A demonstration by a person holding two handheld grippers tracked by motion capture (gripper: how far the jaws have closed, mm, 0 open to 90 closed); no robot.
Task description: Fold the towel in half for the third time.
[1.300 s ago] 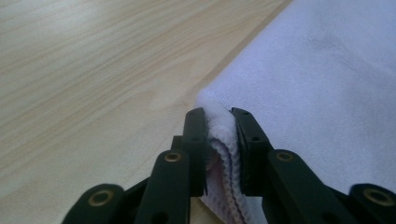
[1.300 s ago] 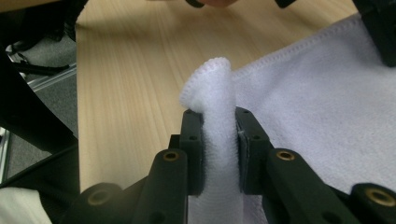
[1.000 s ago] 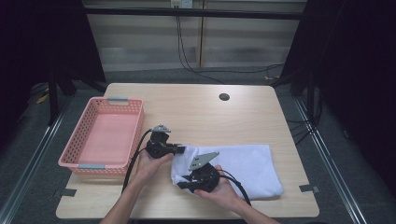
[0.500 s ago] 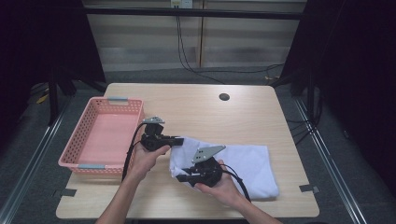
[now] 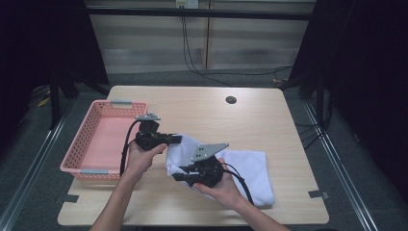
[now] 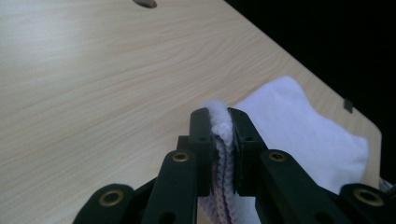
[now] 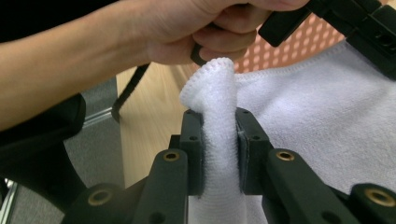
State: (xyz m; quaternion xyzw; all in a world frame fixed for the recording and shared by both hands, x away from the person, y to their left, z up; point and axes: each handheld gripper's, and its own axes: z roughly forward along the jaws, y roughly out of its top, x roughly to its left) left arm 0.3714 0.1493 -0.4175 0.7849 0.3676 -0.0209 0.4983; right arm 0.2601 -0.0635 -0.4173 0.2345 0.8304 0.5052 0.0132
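Towel (image 5: 240,168) folding looks to be the step in hand: the white cloth lies on the right half of the worktop (image 5: 202,113), with its left edge lifted clear by both grippers. The left gripper (image 5: 177,139) has its fingers (image 6: 201,135) clamped on a corner, the pile squeezed between them in the left gripper view. The right gripper (image 5: 177,176) pinches the near corner the same way, a tuft of towel (image 7: 212,88) standing up above its fingers (image 7: 192,140). A pink basket (image 5: 79,161) sits just left of the hands. By my judgement the next move calls for carrying both corners together across to the right, level and in step, so that the lifted edge lands square on the far edge without slipping from either grip.
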